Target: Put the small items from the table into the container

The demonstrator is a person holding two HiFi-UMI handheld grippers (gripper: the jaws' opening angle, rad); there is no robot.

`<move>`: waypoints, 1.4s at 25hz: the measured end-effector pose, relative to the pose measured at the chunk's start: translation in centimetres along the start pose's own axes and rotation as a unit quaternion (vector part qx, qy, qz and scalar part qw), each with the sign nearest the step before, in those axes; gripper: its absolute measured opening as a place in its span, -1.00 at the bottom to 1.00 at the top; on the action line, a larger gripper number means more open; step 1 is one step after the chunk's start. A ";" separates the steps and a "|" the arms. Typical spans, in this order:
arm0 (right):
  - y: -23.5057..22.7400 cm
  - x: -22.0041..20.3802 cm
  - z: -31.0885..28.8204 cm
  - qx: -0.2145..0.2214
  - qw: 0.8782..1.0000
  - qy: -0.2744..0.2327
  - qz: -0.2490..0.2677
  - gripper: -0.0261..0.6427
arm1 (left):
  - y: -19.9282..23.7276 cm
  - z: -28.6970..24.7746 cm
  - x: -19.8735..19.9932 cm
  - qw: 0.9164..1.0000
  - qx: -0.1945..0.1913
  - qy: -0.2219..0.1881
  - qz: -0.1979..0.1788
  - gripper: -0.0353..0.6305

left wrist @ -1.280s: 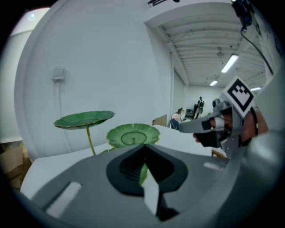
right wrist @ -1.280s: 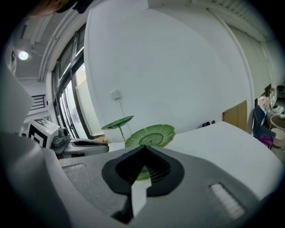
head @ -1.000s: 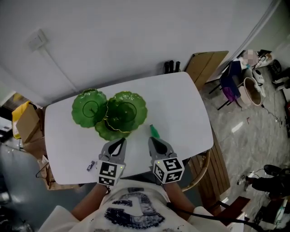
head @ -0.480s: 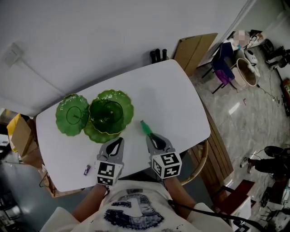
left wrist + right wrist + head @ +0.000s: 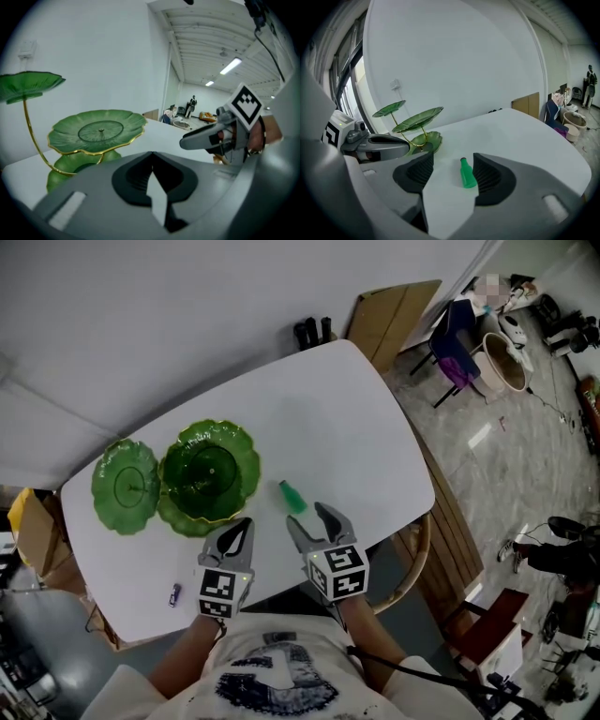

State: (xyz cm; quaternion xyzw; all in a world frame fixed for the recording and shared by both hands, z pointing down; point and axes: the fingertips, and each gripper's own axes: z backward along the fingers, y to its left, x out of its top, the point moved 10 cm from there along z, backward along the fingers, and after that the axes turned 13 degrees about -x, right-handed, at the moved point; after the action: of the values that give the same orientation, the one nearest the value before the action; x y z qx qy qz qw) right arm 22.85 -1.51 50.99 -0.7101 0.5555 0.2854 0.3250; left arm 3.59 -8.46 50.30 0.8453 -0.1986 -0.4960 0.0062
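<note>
At the near edge of the table [image 5: 356,418], our left gripper [image 5: 246,522] keeps its jaws pressed together on nothing. Our right gripper [image 5: 308,518] has its jaws opening, and the green bottle [image 5: 291,496] lies untouched just ahead of their gap. A small purple item [image 5: 174,593] sits by the near left edge. Beyond, the green tiered dish [image 5: 208,470] stands at the left, and the table's right half lies bare to its far edge.

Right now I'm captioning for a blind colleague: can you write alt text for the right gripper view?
A small green bottle lies untouched on the white table, just ahead of the right claw, framed by its opening jaws. Behind stands a green leaf-shaped tiered dish; the left claw shows at left.
</note>
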 end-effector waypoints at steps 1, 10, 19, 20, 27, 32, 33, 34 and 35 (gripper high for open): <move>-0.1 -0.2 -0.3 -0.001 1.000 0.003 0.001 -0.14 | 0.1 -0.3 -0.1 1.000 -0.002 0.002 0.001 -0.93; -1.0 -1.9 -3.2 -0.012 1.000 0.028 0.001 -0.13 | 1.5 -2.8 -1.4 1.000 -0.012 0.027 0.009 -0.93; -1.8 -4.4 -6.8 -0.015 0.997 0.075 0.018 -0.14 | 2.2 -4.6 -3.2 0.998 -0.020 0.054 0.021 -0.93; -1.9 -4.7 -7.1 -0.016 0.996 0.081 0.019 -0.14 | 2.2 -4.8 -3.4 0.998 -0.022 0.057 0.023 -0.93; -2.0 -4.7 -8.2 -0.006 0.995 0.094 0.026 -0.15 | 2.2 -5.7 -3.5 0.997 -0.023 0.066 0.029 -0.93; -1.6 -5.4 -8.9 0.006 0.993 0.108 0.035 -0.15 | 2.3 -5.7 -3.7 0.997 -0.019 0.068 0.033 -0.93; -1.5 -5.5 -9.0 0.008 0.993 0.111 0.037 -0.15 | 2.3 -5.6 -3.7 0.997 -0.019 0.069 0.034 -0.93; -1.5 -5.5 -9.1 0.008 0.993 0.112 0.039 -0.15 | 2.3 -5.5 -3.7 0.997 -0.018 0.070 0.035 -0.93; -1.4 -5.5 -9.2 0.008 0.993 0.112 0.040 -0.15 | 2.3 -5.5 -3.8 0.997 -0.017 0.070 0.036 -0.93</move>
State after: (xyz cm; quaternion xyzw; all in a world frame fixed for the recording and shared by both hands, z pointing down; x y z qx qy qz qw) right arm 23.39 -5.06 61.18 -0.7121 0.6189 0.2122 0.2545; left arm 5.81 -10.30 56.70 0.8700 -0.2198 -0.4382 0.0523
